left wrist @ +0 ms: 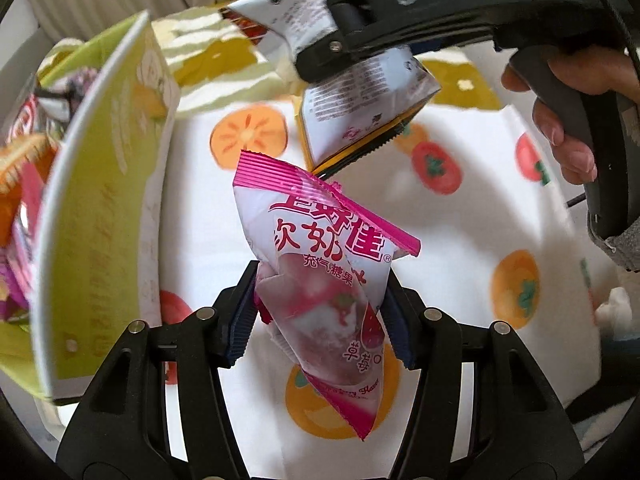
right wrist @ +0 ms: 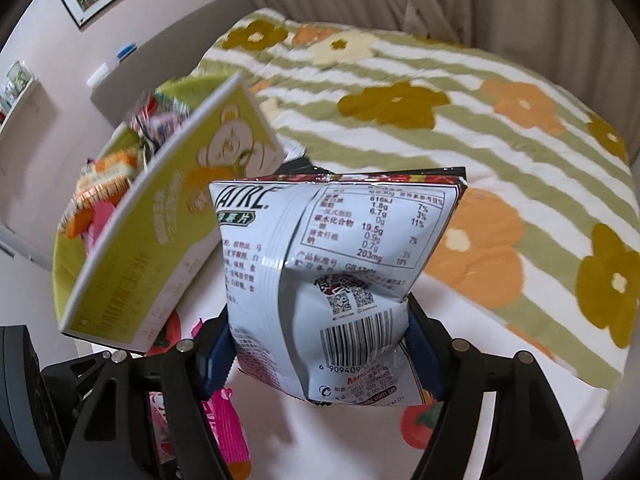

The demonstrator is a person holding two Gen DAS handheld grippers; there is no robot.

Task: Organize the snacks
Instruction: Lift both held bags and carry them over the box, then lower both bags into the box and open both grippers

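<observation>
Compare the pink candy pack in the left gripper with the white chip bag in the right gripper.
The pink candy pack is pink-trimmed with strawberry art; the white chip bag shows a nutrition table and barcode. The candy pack hangs slanted; the chip bag stands upright. Both are sealed, held off the bedspread, one in the left gripper, one in the right gripper.

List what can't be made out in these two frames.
- Chip bag front: right wrist view shows only its back.
- Snacks in the green box: left wrist view, blurred, hidden by its wall.
- Pink candy bag lower sides: left wrist view, covered by left tongs.
</observation>
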